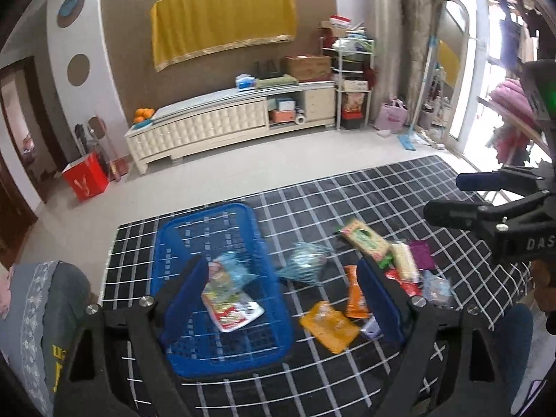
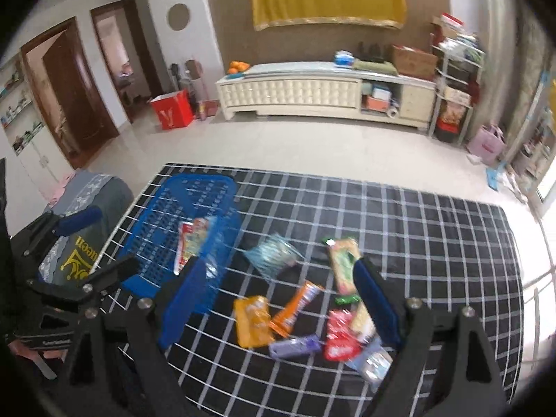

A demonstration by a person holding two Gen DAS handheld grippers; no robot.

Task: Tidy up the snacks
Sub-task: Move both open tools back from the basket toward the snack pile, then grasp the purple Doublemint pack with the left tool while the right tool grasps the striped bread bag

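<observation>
claws: left claw (image 1: 278,299) and right claw (image 2: 278,299) are both hanging spread, pinching nothing
basket: blue basket (image 1: 173,243) is sitting at 9 o'clock on the table (image 1: 382,191), already holding two packets
snacks: loose snacks (image 2: 252,319) are lying around 4 o'clock of it
tip: I'd be going for one edge packet, coming down flat

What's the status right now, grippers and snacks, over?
Left gripper and right gripper open, empty, above the table. Two packets in blue basket; loose snacks on checked cloth. Nothing in the way.
</observation>
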